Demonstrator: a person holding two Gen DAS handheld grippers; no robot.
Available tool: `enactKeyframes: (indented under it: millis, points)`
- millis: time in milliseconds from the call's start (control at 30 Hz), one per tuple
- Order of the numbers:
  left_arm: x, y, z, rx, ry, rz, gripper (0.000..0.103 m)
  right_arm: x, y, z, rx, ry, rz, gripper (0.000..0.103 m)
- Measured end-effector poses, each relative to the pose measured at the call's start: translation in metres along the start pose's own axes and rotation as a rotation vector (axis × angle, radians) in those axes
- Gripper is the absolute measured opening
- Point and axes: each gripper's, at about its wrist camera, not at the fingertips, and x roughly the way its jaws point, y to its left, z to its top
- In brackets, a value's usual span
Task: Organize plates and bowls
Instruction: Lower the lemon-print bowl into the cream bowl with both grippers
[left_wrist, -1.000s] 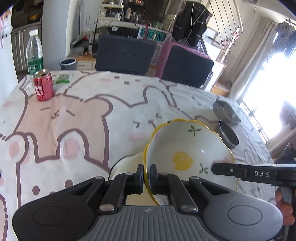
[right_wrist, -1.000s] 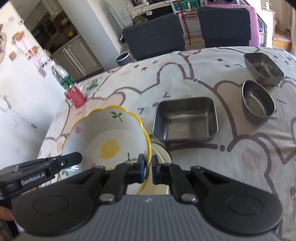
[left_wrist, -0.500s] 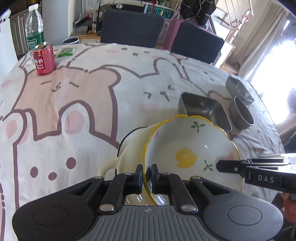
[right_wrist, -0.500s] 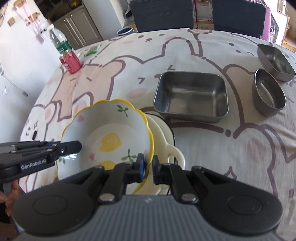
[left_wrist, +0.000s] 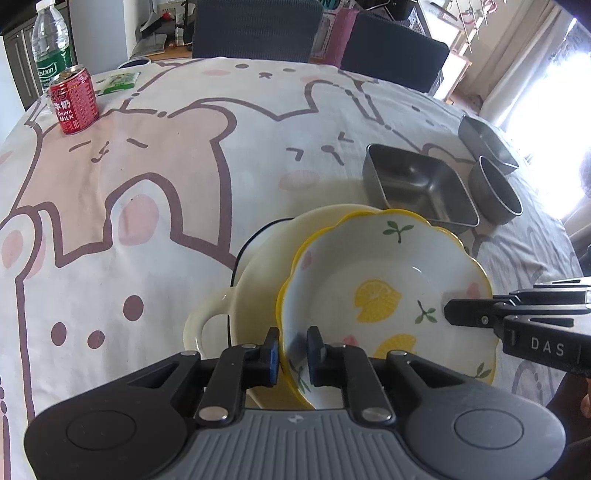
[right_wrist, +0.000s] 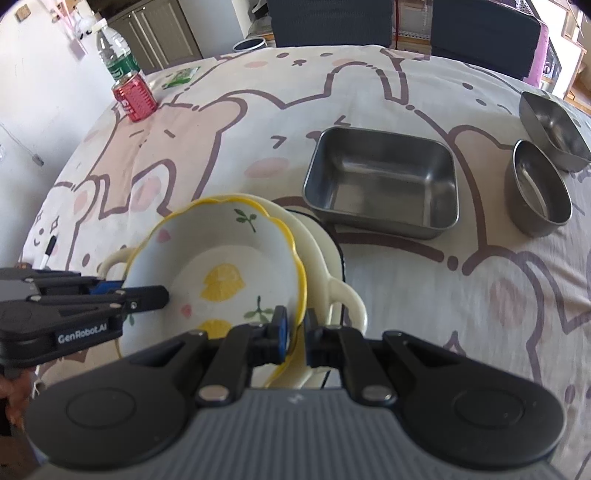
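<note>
Grippers first: left gripper (left_wrist: 291, 356) straddles the near rim of the white scalloped ceramic bowl with yellow edge and lemon print (left_wrist: 384, 299), jaws parted a little, pads close to the rim but whether they touch it is unclear. Right gripper (right_wrist: 293, 338) sits on the opposite rim of the same bowl, jaws likewise slightly apart, grip looks slack; cannot tell if it bears any load. Lemon bowl sits tilted inside or on the cream ceramic two-handled dish (left_wrist: 240, 295), offset toward one side, near the front edge of the table with the cartoon bear cloth (left_wrist: 147, 177).

Just beyond: rectangular stainless steel tray (right_wrist: 384, 181), then oval steel bowl (right_wrist: 539, 188) and second steel tray (right_wrist: 554, 129) toward the right edge. Red milk drink can (left_wrist: 74, 99) and clear water bottle with green label (left_wrist: 48, 55) at the far left corner.

Risks, judged:
- bowl not seated centred, likely rocks or slides off the dish when jaws leave
- pulling out sideways catches the scalloped rim, drags both pieces
- ceramic on ceramic, chip if it drops
- dish close to the front edge, a shove could push it off
</note>
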Motion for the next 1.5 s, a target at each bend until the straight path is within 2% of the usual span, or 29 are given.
enactKeyframes:
  millis: [367,600,933,1033,1100,1200,1400,1500]
  points:
    - [0.008,-0.003,-0.001,0.029,0.028,0.013,0.02,0.009,0.007,0.001,-0.035,0.033,-0.017,0.012]
    - [0.01,-0.003,-0.001,0.033,0.032,-0.001,0.027,0.009,0.005,0.002,-0.032,0.034,-0.014,0.011]
    - [0.007,-0.002,0.001,0.051,0.035,-0.008,0.027,0.011,-0.001,0.003,-0.018,0.054,0.017,0.011]
    - [0.005,0.001,0.001,0.048,0.035,-0.01,0.023,0.014,-0.001,0.003,-0.019,0.062,0.028,0.011]
    - [0.004,0.004,0.002,0.047,0.035,-0.008,0.017,0.015,-0.002,0.002,-0.011,0.07,0.036,0.011]
    - [0.004,0.007,0.002,0.05,0.034,-0.01,0.012,0.016,-0.006,0.003,0.031,0.085,0.057,0.011]
    - [0.004,0.008,0.002,0.054,0.04,-0.015,0.011,0.015,-0.013,0.005,0.078,0.09,0.078,0.01]
    - [0.0,0.008,0.004,0.066,0.023,-0.002,0.011,0.01,-0.011,0.006,0.049,0.068,0.065,0.01]
